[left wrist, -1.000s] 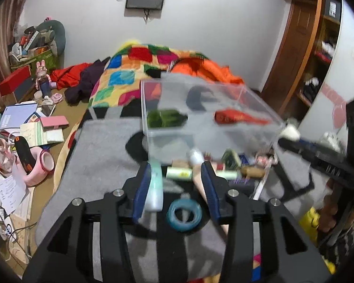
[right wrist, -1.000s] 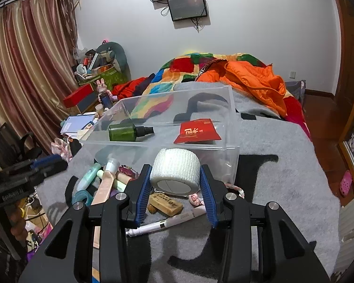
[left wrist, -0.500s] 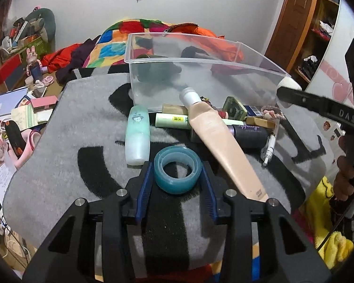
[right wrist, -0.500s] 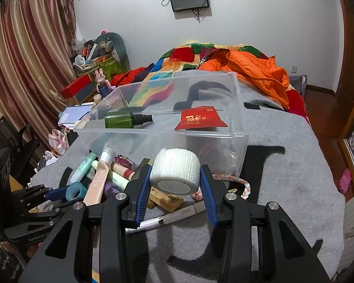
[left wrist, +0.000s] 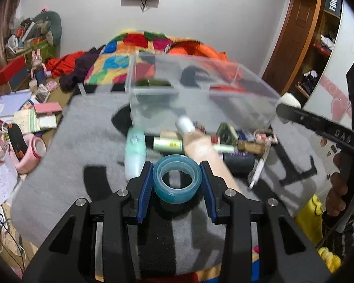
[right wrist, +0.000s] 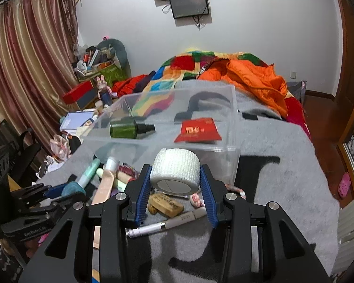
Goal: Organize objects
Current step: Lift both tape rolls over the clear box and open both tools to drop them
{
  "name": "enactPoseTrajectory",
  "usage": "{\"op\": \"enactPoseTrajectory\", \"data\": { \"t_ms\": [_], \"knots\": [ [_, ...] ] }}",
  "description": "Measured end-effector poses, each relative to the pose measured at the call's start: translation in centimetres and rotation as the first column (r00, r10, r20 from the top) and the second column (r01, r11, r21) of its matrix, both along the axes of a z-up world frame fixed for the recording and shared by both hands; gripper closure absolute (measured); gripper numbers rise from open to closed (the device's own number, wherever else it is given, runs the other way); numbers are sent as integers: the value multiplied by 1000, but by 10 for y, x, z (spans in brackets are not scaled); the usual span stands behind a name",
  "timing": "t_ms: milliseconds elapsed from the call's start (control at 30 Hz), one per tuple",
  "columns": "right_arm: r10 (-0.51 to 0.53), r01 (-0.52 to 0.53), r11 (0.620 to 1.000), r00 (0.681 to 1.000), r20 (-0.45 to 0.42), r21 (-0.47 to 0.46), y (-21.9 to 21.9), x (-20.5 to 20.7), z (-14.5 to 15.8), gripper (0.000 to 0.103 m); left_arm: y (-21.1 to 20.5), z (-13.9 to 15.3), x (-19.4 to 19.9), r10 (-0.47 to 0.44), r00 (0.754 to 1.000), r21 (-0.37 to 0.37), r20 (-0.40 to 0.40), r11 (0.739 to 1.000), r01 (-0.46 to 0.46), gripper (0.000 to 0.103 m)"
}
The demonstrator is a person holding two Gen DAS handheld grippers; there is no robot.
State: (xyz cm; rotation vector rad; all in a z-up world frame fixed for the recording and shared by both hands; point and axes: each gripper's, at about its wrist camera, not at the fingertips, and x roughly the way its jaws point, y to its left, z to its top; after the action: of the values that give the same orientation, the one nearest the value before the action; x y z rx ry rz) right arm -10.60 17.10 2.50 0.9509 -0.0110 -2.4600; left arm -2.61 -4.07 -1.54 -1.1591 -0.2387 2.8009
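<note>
1. Gripping one teal tape roll [left wrist: 177, 178] between the blue pads of the left gripper [left wrist: 177, 181], both pads pressing on its sides, roll hole-up above the grey blanket [left wrist: 66, 160].
2. Clamping one white gauze roll [right wrist: 175, 170] in the right gripper [right wrist: 175, 184], pads tight on its sides, in front of the near wall of the clear box [right wrist: 226, 165].
3. Holding two items inside that one box: one green bottle [right wrist: 126, 129] lying on its side at the left, one red envelope [right wrist: 197, 131] at the right.
4. Lying loose on the blanket before the box: one mint tube [left wrist: 135, 155], one beige tube [left wrist: 200, 151] with a white cap, one white pen [right wrist: 167, 222], one tan block [right wrist: 165, 204]; smaller pieces too blurred to count.
5. Showing one quilt of coloured squares [right wrist: 191, 63] and one orange duvet [right wrist: 252, 77] beyond the box, two screens on the wall.
6. Differing from a second ago: teal roll then lying on the blanket ahead of wider left jaws, now caught between them; white roll gripped the same as before.
</note>
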Motion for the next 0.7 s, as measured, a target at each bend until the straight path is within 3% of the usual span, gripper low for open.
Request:
{"op": "enactPoseTrajectory", "data": {
  "t_ms": [367,700],
  "knots": [
    [18,-18,1000,996,-83,3,-15,-16,32,66,-2,56,-25,0,989,-22,-146,1000,-3,64],
    [47,-46,999,997,-62,19,-40,-43,30,66,-2,60,-72,-7,991,-34,-135,999,3,64]
  ]
}}
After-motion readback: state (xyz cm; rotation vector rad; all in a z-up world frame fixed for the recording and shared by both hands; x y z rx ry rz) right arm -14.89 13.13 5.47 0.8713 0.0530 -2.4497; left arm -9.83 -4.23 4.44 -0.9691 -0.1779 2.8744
